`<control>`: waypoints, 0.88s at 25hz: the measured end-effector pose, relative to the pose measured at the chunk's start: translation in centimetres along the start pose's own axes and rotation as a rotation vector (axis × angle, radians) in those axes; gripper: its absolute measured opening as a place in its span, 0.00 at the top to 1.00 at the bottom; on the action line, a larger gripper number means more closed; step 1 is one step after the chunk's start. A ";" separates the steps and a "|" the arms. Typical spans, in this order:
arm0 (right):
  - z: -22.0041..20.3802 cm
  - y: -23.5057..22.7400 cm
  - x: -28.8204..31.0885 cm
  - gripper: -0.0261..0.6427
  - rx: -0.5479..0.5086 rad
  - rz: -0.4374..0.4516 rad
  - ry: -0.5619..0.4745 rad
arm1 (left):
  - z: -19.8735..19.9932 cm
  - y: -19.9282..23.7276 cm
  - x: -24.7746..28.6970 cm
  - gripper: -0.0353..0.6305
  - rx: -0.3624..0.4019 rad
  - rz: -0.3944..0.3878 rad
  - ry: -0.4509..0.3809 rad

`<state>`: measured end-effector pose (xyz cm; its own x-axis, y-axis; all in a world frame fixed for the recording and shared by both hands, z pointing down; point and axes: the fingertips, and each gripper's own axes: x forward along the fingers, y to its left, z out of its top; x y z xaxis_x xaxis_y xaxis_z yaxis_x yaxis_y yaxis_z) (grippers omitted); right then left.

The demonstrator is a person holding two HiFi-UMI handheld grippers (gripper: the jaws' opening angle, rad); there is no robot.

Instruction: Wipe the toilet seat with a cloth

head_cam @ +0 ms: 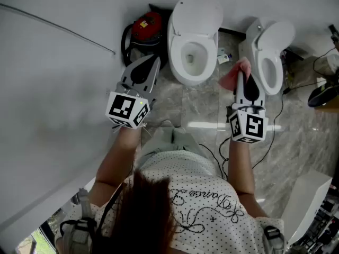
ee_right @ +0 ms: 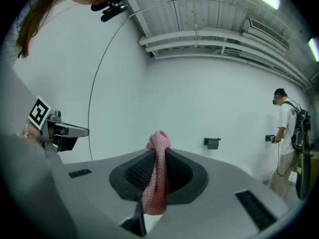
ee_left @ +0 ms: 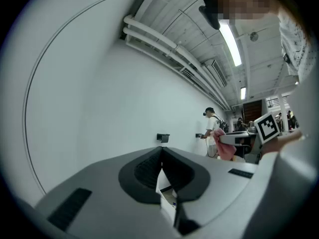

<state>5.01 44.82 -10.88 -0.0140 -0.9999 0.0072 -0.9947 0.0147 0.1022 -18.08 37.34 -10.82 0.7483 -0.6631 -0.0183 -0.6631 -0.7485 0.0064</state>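
In the head view, a white toilet (head_cam: 194,36) with its lid up stands ahead at the centre, its seat (head_cam: 180,62) ringing the bowl. A second white toilet (head_cam: 273,54) stands to its right. My right gripper (head_cam: 242,74) hangs between the two toilets, shut on a pink cloth (head_cam: 231,78). In the right gripper view the cloth (ee_right: 156,176) sticks out between the jaws, which point up at the white wall. My left gripper (head_cam: 154,61) hangs left of the centre toilet, shut and empty, and its jaws (ee_left: 162,156) meet with nothing between them.
A red and black object (head_cam: 145,27) sits on the floor by the wall, left of the centre toilet. Cables (head_cam: 275,136) trail over the marble floor. A white cabinet (head_cam: 312,200) stands at the lower right. A person (ee_right: 288,133) stands by the far wall.
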 end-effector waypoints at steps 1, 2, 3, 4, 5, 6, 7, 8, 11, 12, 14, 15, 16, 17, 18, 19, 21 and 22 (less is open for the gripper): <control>0.1 0.1 0.0 0.87 -0.001 0.009 0.001 | 0.1 -0.1 0.0 0.94 0.000 0.002 0.001; 0.2 0.2 0.0 0.87 0.000 0.020 0.001 | 0.2 -0.2 0.0 0.94 0.001 0.003 0.002; 0.3 0.2 0.0 0.87 0.006 0.032 -0.004 | 0.3 -0.4 0.1 0.94 0.002 0.005 0.003; 0.4 0.2 -0.2 0.87 0.017 0.046 -0.014 | 0.3 -0.6 0.1 0.94 0.004 0.006 0.003; 0.5 0.1 -0.4 0.87 0.034 0.060 -0.027 | 0.4 -0.9 0.1 0.94 0.007 0.008 0.003; 0.5 0.0 -0.6 0.87 0.054 0.070 -0.040 | 0.4 -1.1 0.1 0.94 0.010 0.010 0.002; 0.5 -0.1 -0.7 0.87 0.072 0.074 -0.049 | 0.4 -1.3 0.2 0.94 0.011 0.013 0.001; 0.5 -0.2 -0.9 0.87 0.085 0.077 -0.053 | 0.5 -1.4 0.2 0.94 0.012 0.016 -0.001; 0.1 0.1 -0.9 0.87 0.093 0.097 -0.048 | 0.7 -1.5 0.5 0.94 -0.006 0.030 -0.009; -0.1 0.2 -0.8 0.87 0.087 0.105 -0.044 | 0.6 -1.5 0.6 0.94 -0.013 0.035 -0.010; -0.4 0.1 -0.7 0.87 0.083 0.118 -0.041 | 0.5 -1.9 0.9 0.94 -0.011 0.041 -0.007; -0.5 -0.1 -0.8 0.87 0.087 0.122 -0.045 | 0.4 -2.1 1.0 0.94 -0.006 0.042 -0.005; -0.5 -0.4 -0.8 0.87 0.092 0.123 -0.051 | 0.4 -2.4 1.2 0.94 -0.002 0.043 -0.005; -0.4 -0.7 -0.7 0.87 0.097 0.123 -0.056 | 0.4 -2.5 1.3 0.94 0.001 0.045 -0.004; -0.4 -1.0 -0.6 0.87 0.101 0.123 -0.059 | 0.4 -2.7 1.5 0.94 0.002 0.047 -0.001; -0.3 -1.3 -0.5 0.87 0.104 0.123 -0.061 | 0.4 -2.7 1.8 0.94 0.003 0.050 0.002; -0.3 -1.8 -0.1 0.87 0.109 0.124 -0.062 | 0.4 -2.7 2.2 0.94 0.005 0.054 0.008; -0.4 -1.9 0.2 0.87 0.110 0.124 -0.062 | 0.3 -2.5 2.5 0.94 0.007 0.055 0.011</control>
<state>6.98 44.58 -10.70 -0.1399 -0.9890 -0.0487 -0.9901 0.1404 -0.0055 -14.57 37.56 -11.19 0.7105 -0.7037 -0.0074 -0.7037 -0.7105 0.0001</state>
